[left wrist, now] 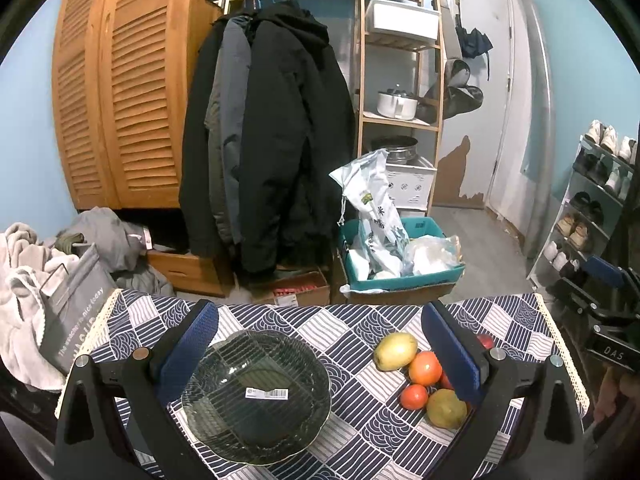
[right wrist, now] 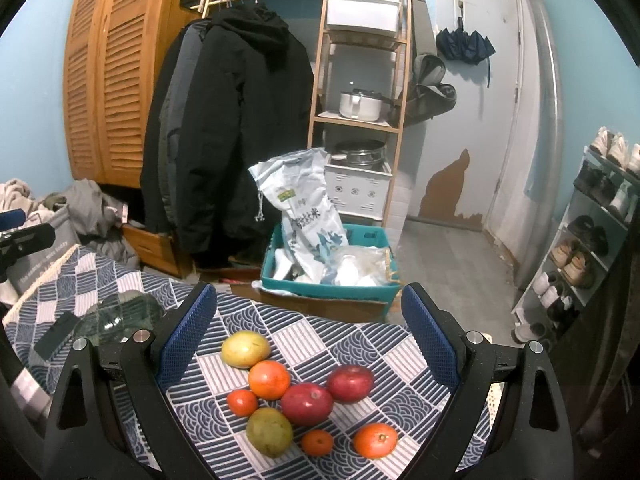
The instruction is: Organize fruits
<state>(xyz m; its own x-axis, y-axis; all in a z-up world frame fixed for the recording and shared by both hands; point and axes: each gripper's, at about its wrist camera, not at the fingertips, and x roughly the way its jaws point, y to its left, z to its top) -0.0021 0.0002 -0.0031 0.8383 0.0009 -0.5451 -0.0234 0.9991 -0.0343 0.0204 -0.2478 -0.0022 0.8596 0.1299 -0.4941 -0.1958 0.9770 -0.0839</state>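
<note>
Fruits (right wrist: pixel 304 396) between spread right jaws, untouched; glass bowl (left wrist: pixel 256 396) between spread left jaws.

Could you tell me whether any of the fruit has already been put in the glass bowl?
No, the glass bowl holds no fruit, only a barcode sticker showing, while the fruits lie on the tablecloth.

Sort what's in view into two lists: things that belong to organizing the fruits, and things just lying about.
For the job:
glass bowl
yellow mango
green mango
two red apples
four oranges
left tongs, open
right tongs, open

Just lying about:
rice bag
teal crate
hanging coats
shoe rack
white pot
</note>
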